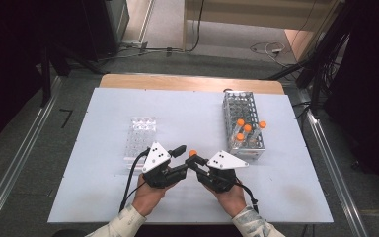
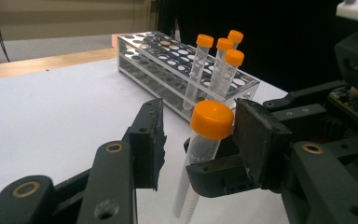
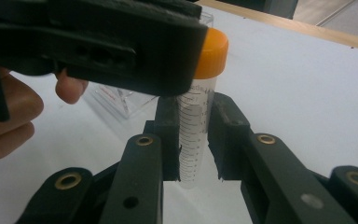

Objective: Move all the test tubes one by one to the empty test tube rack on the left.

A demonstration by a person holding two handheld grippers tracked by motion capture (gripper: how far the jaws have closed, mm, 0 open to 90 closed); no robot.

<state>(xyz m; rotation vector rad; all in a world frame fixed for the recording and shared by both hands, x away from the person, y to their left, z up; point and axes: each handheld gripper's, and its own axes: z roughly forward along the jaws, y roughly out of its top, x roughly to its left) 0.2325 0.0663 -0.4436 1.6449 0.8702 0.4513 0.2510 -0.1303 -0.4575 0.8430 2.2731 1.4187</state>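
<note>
- The right gripper (image 3: pixel 193 140) squeezes the tube (image 3: pixel 193 135), cap (image 3: pixel 210 53) at 12 o'clock
- The left gripper (image 2: pixel 198 135) is open around the cap, one pad touching

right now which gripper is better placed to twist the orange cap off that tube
Left. The right gripper is already clamped on the tube body, while the left gripper has its jaws either side of the orange cap, not yet gripping it.

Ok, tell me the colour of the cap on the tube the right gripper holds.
Orange. The cap tops a clear graduated tube, best seen in the left gripper view.
</note>
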